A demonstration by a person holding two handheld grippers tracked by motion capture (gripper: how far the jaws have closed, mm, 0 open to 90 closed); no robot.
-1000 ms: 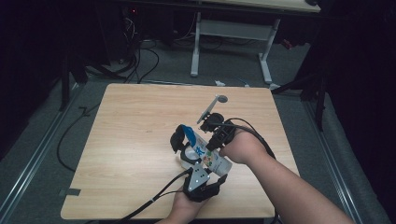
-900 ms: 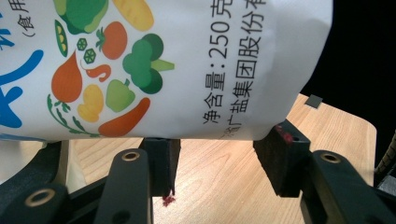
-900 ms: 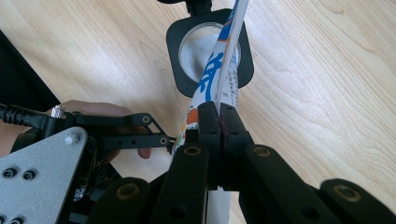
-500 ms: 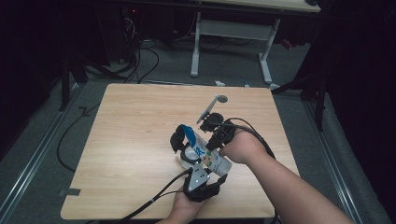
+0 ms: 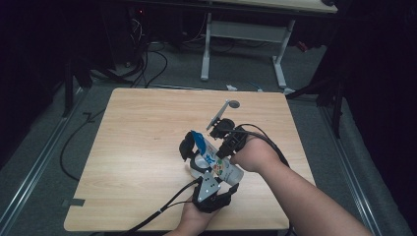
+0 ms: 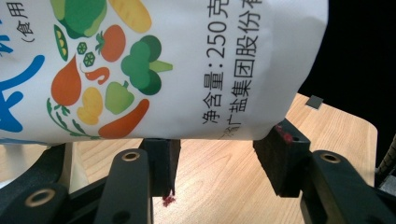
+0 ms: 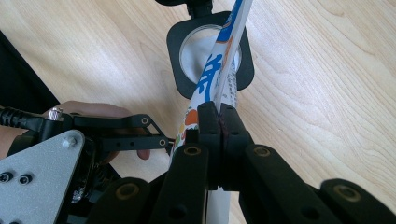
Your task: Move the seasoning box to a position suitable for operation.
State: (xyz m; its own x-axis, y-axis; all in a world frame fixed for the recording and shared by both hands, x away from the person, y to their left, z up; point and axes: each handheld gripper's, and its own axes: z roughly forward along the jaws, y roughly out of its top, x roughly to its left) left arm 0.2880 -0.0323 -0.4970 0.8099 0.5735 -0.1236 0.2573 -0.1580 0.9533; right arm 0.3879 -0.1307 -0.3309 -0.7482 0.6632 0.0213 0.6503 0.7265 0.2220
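Pale wood-grain table [image 5: 142, 162] carries the work in the high view: a white plastic pouch printed with blue characters and coloured vegetables [image 5: 212, 158] is held above its near middle, between two hand-held grippers. The left gripper [image 5: 193, 153] reaches up from the near edge, the right gripper [image 5: 218, 132] comes in from the right, and a grey tag [image 5: 234, 104] lies farther off.

In the left gripper view, the pouch [image 6: 177, 65] sits across the two black jaws, which stand partly open with their pads pressed to its lower edge.

In the right gripper view, the jaws are fully closed, pinching the pouch's [image 7: 219, 70] thin edge, above a black square holder with a round opening [image 7: 177, 51] on the table.
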